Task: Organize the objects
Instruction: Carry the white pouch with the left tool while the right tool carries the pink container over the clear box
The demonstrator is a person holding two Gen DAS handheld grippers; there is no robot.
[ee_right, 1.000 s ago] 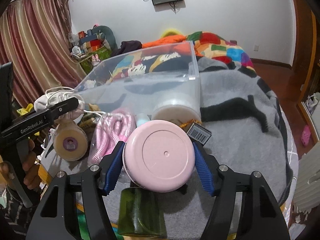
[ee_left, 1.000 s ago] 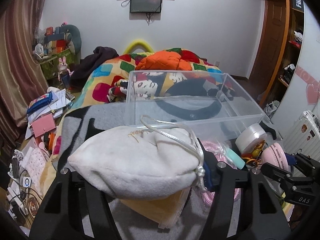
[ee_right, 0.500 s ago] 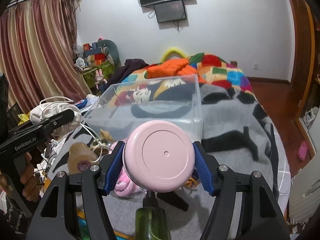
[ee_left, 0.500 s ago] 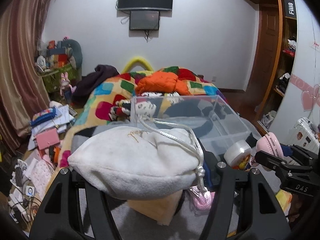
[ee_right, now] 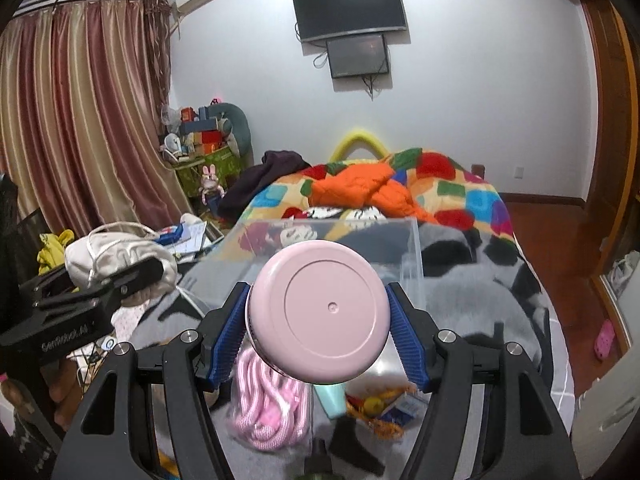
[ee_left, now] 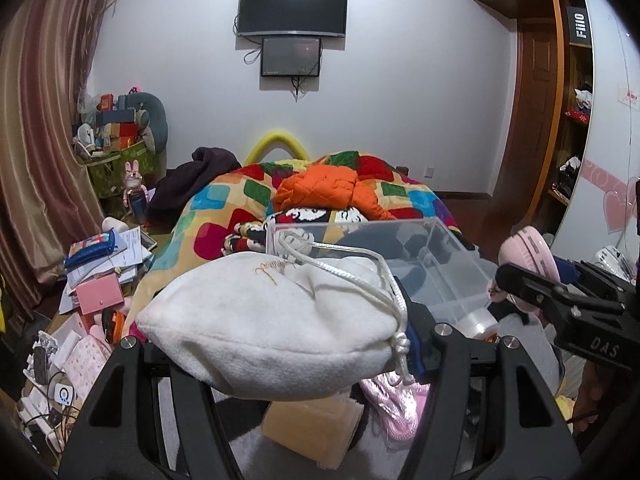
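Left wrist: hand-held gripper point(ee_left: 280, 344) pinching white pouch point(ee_left: 268, 328) | right pinching pink jar point(ee_right: 318, 316)

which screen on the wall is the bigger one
The upper black TV; it is wider than the small screen mounted just beneath it.

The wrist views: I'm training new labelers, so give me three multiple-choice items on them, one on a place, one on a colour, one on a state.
1. Where is the clear plastic bin?
A. on the bed
B. on the floor
C. on a shelf

2. What colour is the round container in the right gripper?
A. green
B. pink
C. white

3. What is the left gripper doing?
A. hanging open
B. gripping the white drawstring pouch
C. gripping a book

A: the bin rests on the bedding.
B: its face is pink.
B: the pouch sits clamped between the fingers.
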